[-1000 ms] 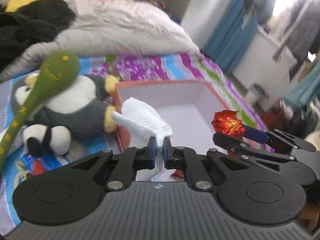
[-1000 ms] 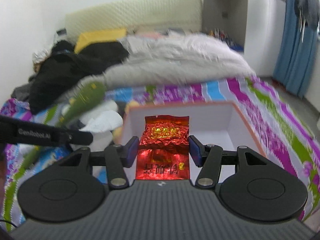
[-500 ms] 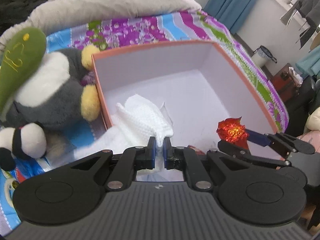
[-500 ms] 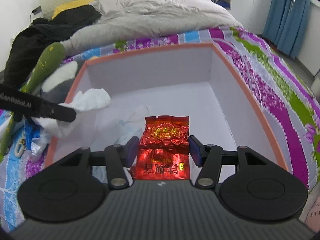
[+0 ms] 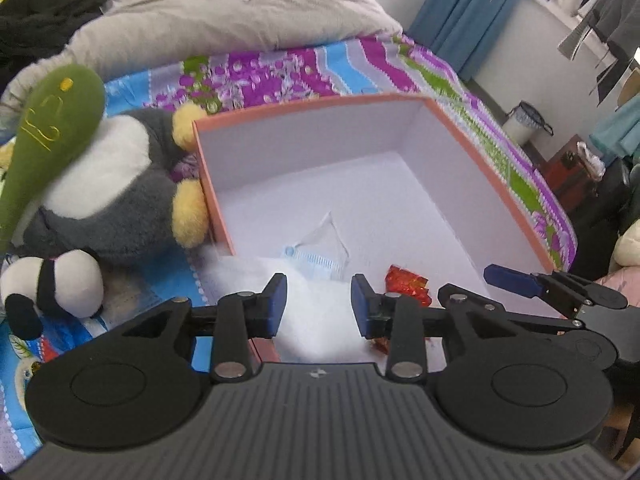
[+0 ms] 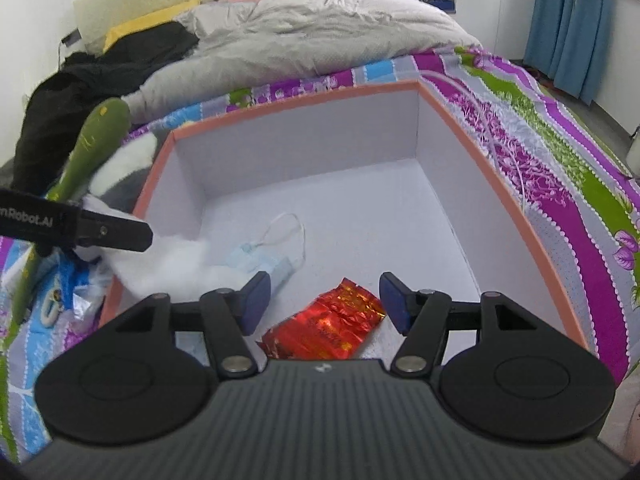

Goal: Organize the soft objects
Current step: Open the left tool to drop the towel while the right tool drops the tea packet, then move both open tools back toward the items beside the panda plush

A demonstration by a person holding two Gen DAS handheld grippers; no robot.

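Left gripper (image 5: 319, 300): jaws opening, pads clear of the blurred white cloth (image 5: 316, 312) between them, which drapes over the near-left rim of the orange box (image 6: 480, 152). Right gripper (image 6: 320, 300): jaws opening, nothing pinched. The red foil packet (image 6: 324, 328) lies flat on the box floor at lower centre, long axis running lower left to upper right. A blue face mask (image 6: 260, 260) lies left of it.

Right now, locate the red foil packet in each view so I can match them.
Left wrist: red foil packet low, right of centre, on the box floor, partly hidden behind the right finger.
Right wrist: packet bottom centre, lying between the open fingers.
Shared landmark: orange-rimmed box.
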